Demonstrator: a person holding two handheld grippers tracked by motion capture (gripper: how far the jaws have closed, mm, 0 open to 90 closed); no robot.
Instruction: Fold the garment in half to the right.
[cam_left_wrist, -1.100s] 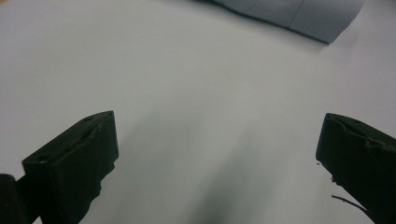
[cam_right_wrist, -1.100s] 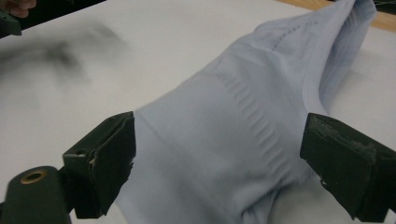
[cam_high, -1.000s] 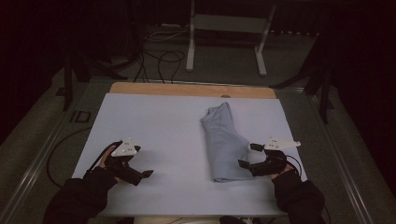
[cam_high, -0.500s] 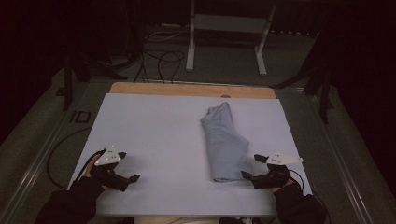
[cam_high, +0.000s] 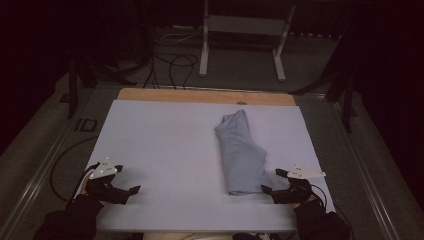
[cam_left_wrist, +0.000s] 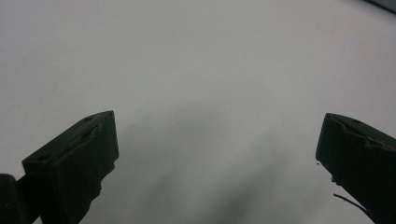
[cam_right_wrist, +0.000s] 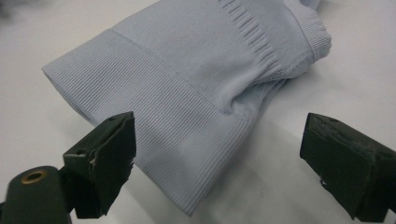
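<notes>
- Folded blue garment (cam_high: 241, 152) lies right of centre on the white table (cam_high: 160, 145), high view; both grippers near the front edge.
- Left gripper (cam_left_wrist: 215, 154) view: jaws spread wide over bare table.
- Right gripper (cam_right_wrist: 219, 158) view: jaws released, garment's ribbed hem (cam_right_wrist: 187, 140) between them.

The left gripper (cam_high: 131, 192) and right gripper (cam_high: 271, 182) sit low at the near corners, jaws spread wide, pointing inward

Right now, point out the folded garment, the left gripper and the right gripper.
folded garment (cam_high: 242, 155), high view, middle of the fabric.
left gripper (cam_high: 135, 190), high view, between its open jaw tips.
right gripper (cam_high: 270, 181), high view, between its open jaw tips.
</notes>
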